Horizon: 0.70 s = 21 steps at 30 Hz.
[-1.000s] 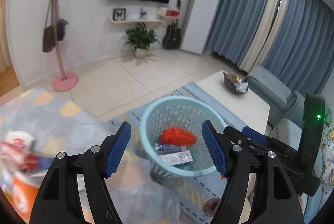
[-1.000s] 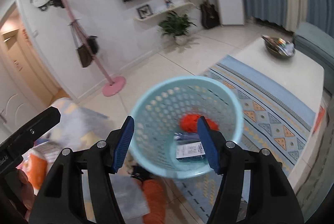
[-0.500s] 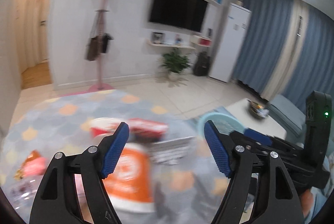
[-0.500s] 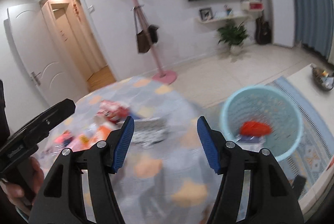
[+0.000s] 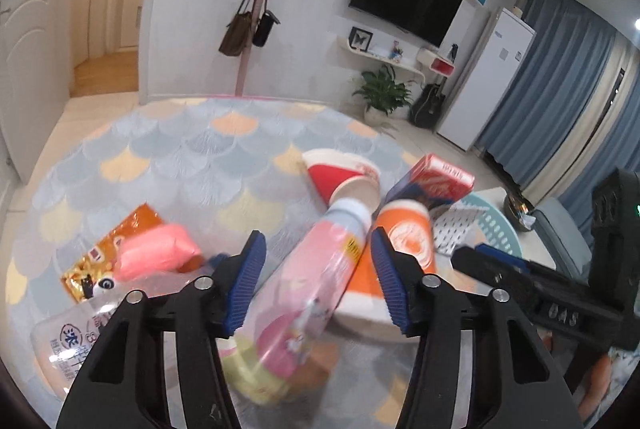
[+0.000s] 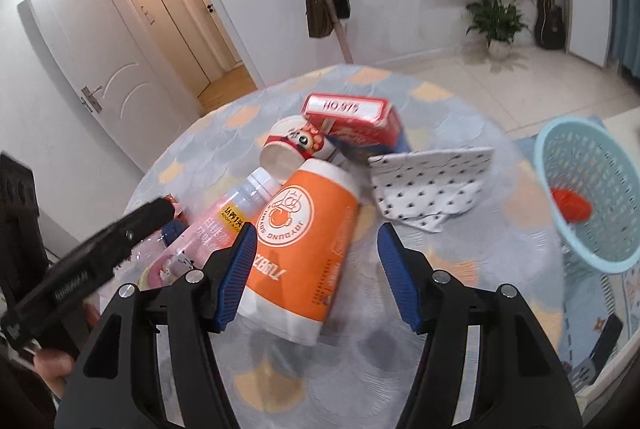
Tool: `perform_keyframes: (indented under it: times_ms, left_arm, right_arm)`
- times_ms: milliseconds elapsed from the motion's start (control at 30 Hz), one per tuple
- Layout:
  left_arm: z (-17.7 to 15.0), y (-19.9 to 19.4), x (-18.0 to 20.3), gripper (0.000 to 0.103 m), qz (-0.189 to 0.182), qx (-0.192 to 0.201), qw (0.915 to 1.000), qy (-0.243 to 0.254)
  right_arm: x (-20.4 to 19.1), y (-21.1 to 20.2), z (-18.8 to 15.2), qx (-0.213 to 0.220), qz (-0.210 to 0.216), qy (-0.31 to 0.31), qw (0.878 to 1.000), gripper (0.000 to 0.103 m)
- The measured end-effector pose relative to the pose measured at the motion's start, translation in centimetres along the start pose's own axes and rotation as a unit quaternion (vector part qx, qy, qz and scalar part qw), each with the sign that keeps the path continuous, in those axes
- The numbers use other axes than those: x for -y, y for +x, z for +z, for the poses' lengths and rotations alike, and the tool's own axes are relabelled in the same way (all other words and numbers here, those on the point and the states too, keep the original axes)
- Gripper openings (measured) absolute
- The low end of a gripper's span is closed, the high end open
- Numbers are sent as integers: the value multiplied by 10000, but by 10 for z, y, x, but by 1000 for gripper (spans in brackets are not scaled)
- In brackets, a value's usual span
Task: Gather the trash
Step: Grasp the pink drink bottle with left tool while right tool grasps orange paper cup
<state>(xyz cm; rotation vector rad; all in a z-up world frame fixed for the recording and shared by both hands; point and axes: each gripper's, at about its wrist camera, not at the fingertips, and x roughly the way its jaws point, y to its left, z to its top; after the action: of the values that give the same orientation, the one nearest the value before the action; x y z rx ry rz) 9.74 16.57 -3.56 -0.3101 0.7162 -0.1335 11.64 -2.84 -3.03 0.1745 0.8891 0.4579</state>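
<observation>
So we've got a round table with a scale-pattern cloth in grey, peach and cream, and the trash is piled in a heap on it. Our left gripper has its blue ribbed pads either side of a pink plastic bottle with a white cap lying on its side; the jaws are closing, but the pads aren't pressing on it yet as far as we can see. Right next to it, touching, lies a tall orange-and-white paper cup, and our right gripper straddles that one with jaws held apart, a clear gap on the right pad's side.

Crowding in behind: a small red-and-white paper cup tipped over, a red cardboard box leaning on it, and a white napkin with dark dots, crumpled at one corner. Off to the left there's a soft pink packet on an orange foil wrapper, plus a clear plastic bag with print, partly cut off by the gripper frame.

The light blue perforated plastic basket sits past the table edge with something red inside; hard to tell what.
</observation>
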Motion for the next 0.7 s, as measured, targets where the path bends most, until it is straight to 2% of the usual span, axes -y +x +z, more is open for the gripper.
perform_keyframes:
  times_ms: [33,100,200,333,500,700]
  left_arm:
    - [-2,1,-3,42,-75,-60,10000,-6]
    - [-8,2,-10,37,-239,-186,9995,-39]
    - [-13,6,-17,37,-393,-368,9985,-95]
    - [-17,10,-22,37,-390,-457,9981,-112]
    - [-17,14,-22,47,-385,-603,9974,-45]
    - [-21,13,-14,56,-468,-623,9970,33]
  right_arm:
    - [0,5,1,-48,19,70,10000,59]
    - [1,13,3,-165,118,216,9996,59]
    - [2,28,4,-412,268,466,9977,59]
    - [-1,41,3,-548,314,568,9964,60]
    - [-6,49,3,-640,338,572,9957,62]
    - [-2,58,-2,-915,721,718,9906,59]
